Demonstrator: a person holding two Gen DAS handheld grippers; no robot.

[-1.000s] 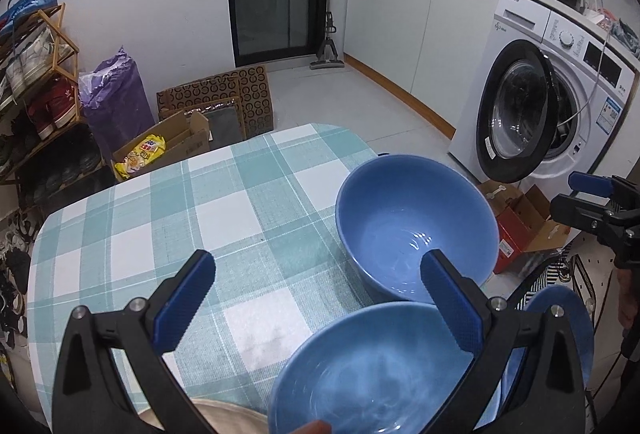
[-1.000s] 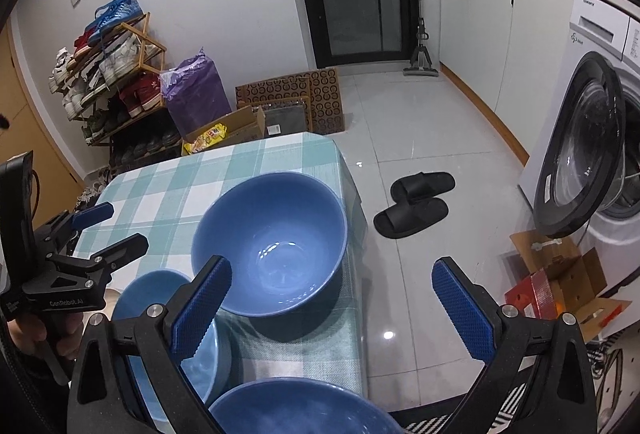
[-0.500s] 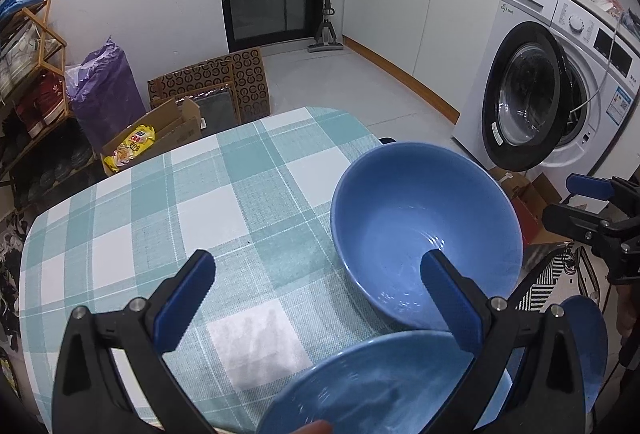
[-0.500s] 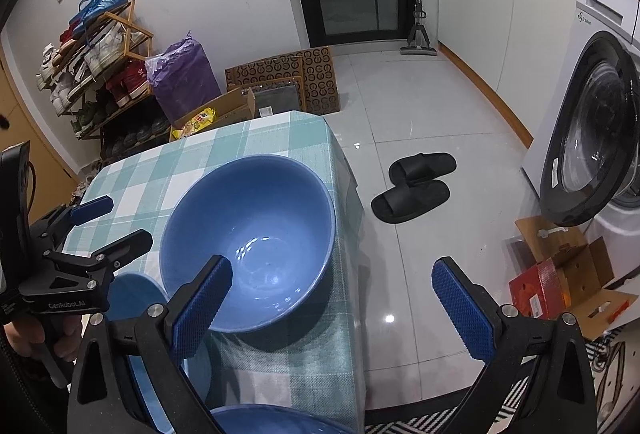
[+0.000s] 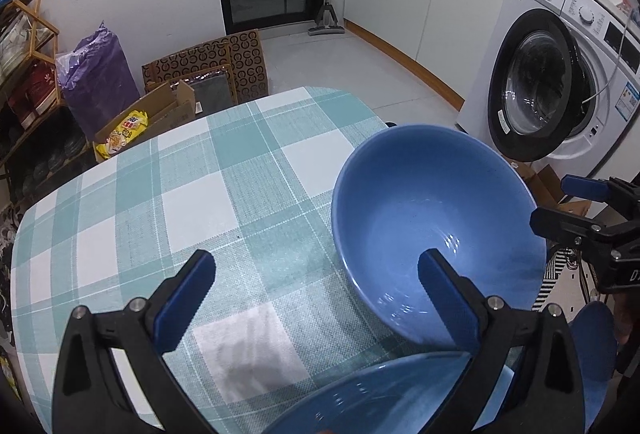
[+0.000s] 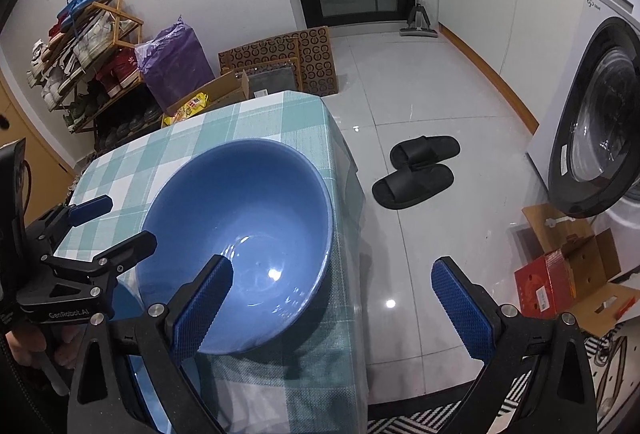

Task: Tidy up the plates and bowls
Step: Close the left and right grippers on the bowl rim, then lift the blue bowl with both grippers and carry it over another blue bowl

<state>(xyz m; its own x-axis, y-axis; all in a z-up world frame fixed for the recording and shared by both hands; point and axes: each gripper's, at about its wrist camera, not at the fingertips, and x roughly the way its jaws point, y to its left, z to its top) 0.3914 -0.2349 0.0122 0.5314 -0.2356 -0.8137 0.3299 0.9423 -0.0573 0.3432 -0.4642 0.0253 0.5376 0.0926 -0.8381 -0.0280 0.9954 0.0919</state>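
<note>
Evidently, both the left claw (image 5: pixel 316 276) and right claw (image 6: pixel 332 284) are held wide apart, empty. Just ahead of them the large blue bowl (image 5: pixel 436 226) is seen on the checked surface (image 5: pixel 180 202); glazed, rigid, likely heavy and slippery, it is best pinched at the rim.
</note>
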